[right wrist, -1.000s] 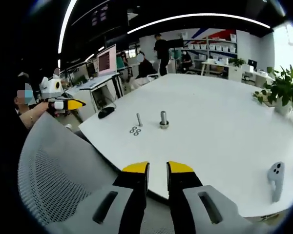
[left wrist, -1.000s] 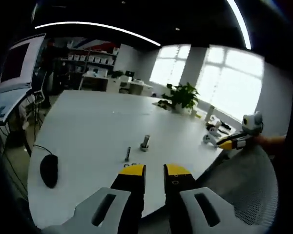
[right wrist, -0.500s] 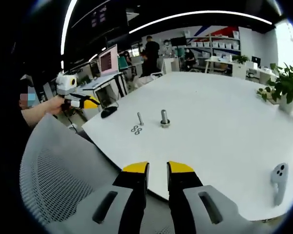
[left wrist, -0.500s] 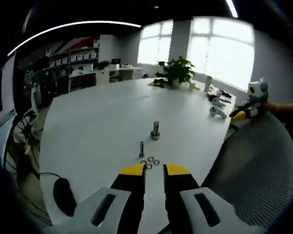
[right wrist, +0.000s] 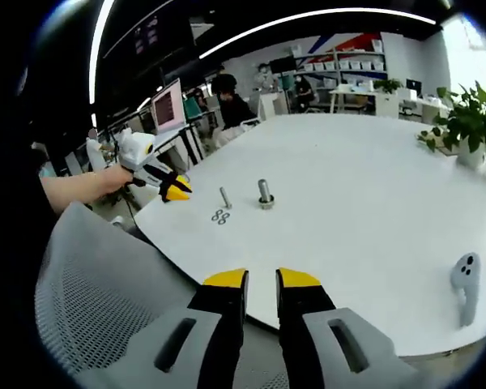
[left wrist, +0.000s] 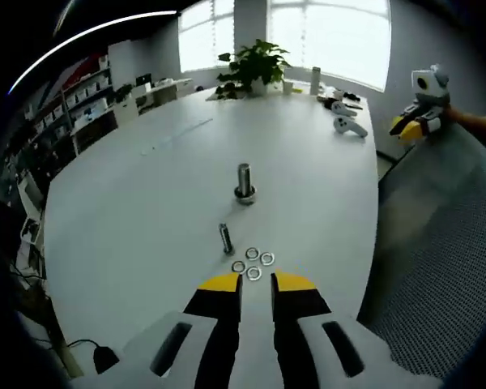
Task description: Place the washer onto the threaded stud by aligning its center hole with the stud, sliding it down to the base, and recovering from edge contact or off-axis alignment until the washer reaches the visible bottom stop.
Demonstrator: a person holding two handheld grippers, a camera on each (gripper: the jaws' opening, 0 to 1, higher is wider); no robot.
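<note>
The threaded stud [left wrist: 244, 182] stands upright in its nut base on the white table [left wrist: 146, 203]. Nearer me are a small loose bolt [left wrist: 225, 237] and several washers [left wrist: 253, 262] lying flat. My left gripper [left wrist: 257, 284] hovers just short of the washers, shut with only a slim slit between its yellow-tipped jaws and nothing in it. In the right gripper view the stud [right wrist: 265, 194], bolt [right wrist: 225, 198] and washers [right wrist: 219, 216] sit far ahead. My right gripper [right wrist: 262, 284] is shut and empty over the table's near edge. The left gripper [right wrist: 164, 180] reaches in there beside the washers.
A grey mesh chair back [left wrist: 437, 267] [right wrist: 89, 308] stands against the table edge. White controllers [left wrist: 344, 126] [right wrist: 466, 275] lie on the table, with a potted plant [left wrist: 251, 69] at the far end. A black mouse [left wrist: 105, 359] sits near the left edge. People and monitors [right wrist: 168, 105] are behind.
The left gripper has swung in over the table toward the washers, which now lie just ahead of its tips. The right gripper has barely moved. Both jaws kept the same width.
</note>
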